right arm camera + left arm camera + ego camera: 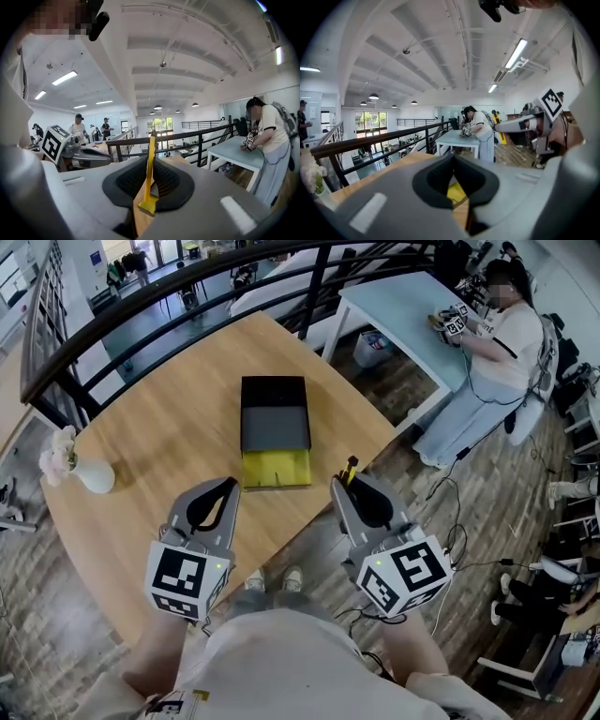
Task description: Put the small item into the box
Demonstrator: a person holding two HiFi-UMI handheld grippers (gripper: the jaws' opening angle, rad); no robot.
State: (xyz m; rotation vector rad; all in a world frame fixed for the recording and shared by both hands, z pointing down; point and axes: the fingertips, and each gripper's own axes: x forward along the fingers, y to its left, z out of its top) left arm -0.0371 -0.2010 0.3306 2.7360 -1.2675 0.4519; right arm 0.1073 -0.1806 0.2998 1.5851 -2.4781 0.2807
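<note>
One yellow item (149, 164) sits pinched in the right gripper (352, 480) fingers, short of the box (275, 418) on the bench (159, 437). Left gripper (228, 486) fingers are pressed together, empty. The thin pinch may let it pivot and land outside.

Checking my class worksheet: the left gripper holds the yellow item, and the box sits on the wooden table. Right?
No. The right gripper holds the yellow item, as the right gripper view shows. The box does sit on the wooden table.
</note>
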